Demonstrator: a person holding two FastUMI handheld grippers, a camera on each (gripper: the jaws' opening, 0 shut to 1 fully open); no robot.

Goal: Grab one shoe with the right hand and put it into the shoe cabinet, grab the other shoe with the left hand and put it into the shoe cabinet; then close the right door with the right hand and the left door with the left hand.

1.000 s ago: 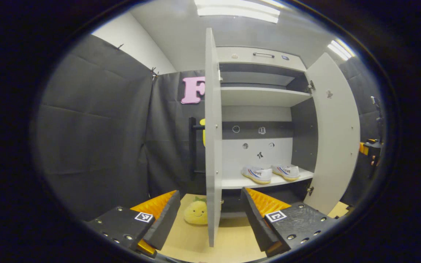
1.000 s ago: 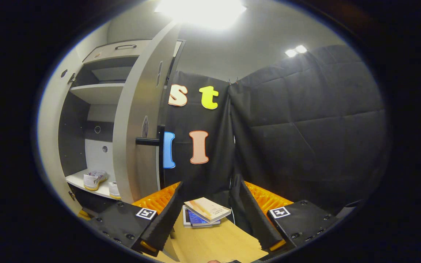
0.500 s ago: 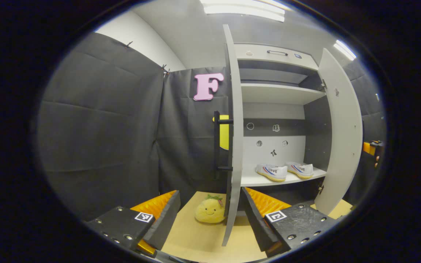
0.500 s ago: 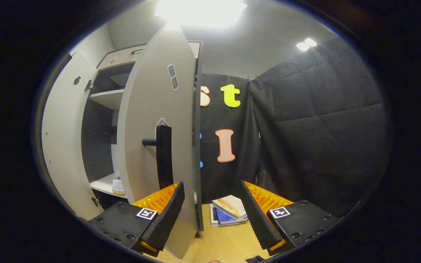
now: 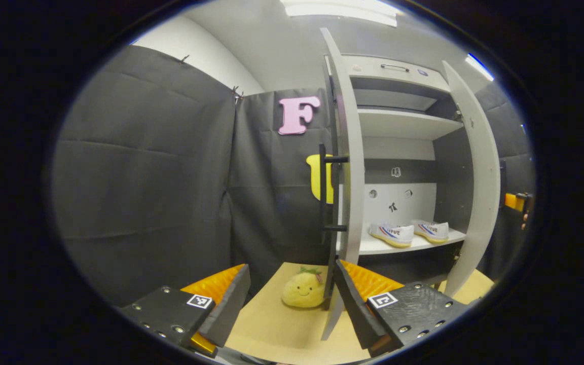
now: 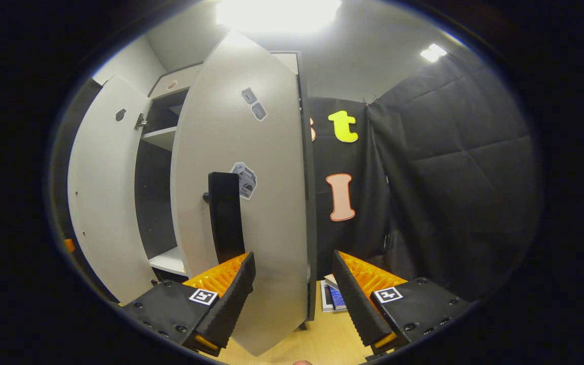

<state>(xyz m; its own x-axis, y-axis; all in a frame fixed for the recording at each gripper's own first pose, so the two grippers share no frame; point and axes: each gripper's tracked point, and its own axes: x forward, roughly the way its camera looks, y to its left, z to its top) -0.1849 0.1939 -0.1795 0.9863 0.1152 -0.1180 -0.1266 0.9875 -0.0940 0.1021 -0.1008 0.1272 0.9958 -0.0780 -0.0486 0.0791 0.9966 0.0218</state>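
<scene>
In the left gripper view, two white shoes [image 5: 392,234] [image 5: 431,229] sit side by side on the cabinet's lower shelf [image 5: 373,248]. The left door [image 5: 348,152] stands nearly edge-on, its black handle [image 5: 328,187] just above my open left gripper [image 5: 292,281]. The right door [image 5: 477,167] is partly swung in, and part of the other gripper [image 5: 517,202] shows past its edge. In the right gripper view, the right door's outer face [image 6: 251,167] with its black handle [image 6: 225,218] is close in front of my open right gripper [image 6: 293,274]. The left door's inner side [image 6: 104,192] is behind it.
A yellow smiling plush [image 5: 304,290] lies on the wooden floor [image 5: 277,329] at the foot of the left door. A few books [image 6: 333,296] lie on the floor right of the cabinet. Black padded booth walls close in on both sides.
The right door has swung well toward shut, hiding the shoes from the right gripper view. The left gripper view has shifted, so the left door's outer handle and the plush now show fully.
</scene>
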